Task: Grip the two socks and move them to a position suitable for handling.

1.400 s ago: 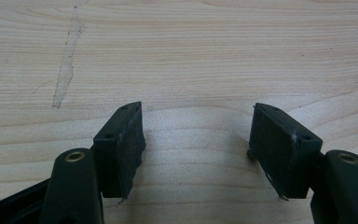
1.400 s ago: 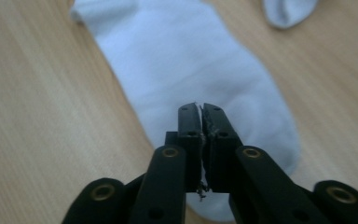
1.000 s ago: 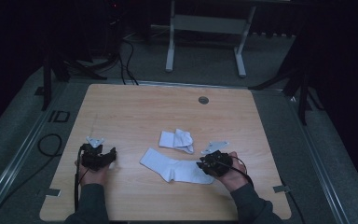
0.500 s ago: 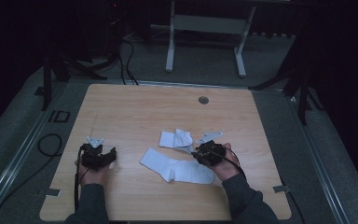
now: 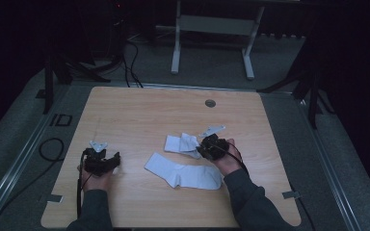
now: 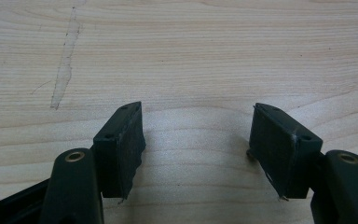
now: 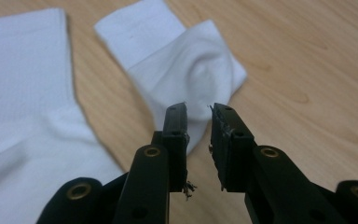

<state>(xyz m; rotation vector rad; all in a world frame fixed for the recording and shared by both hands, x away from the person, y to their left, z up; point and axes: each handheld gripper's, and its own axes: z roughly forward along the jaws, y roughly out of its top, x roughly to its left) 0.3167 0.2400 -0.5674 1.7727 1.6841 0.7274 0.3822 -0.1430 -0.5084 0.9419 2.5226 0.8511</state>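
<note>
"While the right gripper (image 7: 199, 108) was nosing in over the table (image 6: 191, 46), what step would you say was in hand?"

"The approach for a pick, by my reading. It was lined up on the crumpled sock (image 7: 186, 60), whose near corner lay right at its fingertips and ran a little under the left-hand jaw as its own camera saw it. The flat sock (image 7: 23, 84) lay off to that same side, apart from the jaws."

"How far open was it?"

"Barely. The jaws had just been closing and stood with a narrow slot between them. I could see white cloth through that slot just past the tips, but the pads weren't pressing on it. So not grasping yet, as far as I could tell."

"And the next move?"

"I'd judge it needed to dip the tips onto that corner, so a fold of cloth came up between the pads, then pinch and lift. Thin fabric lying flat on wood could slip out if the tips stayed too high."

"What about the left gripper (image 6: 198, 109)?"

"Released, jaws wide, bare wood between them. Both socks lay well off to its right."
</note>
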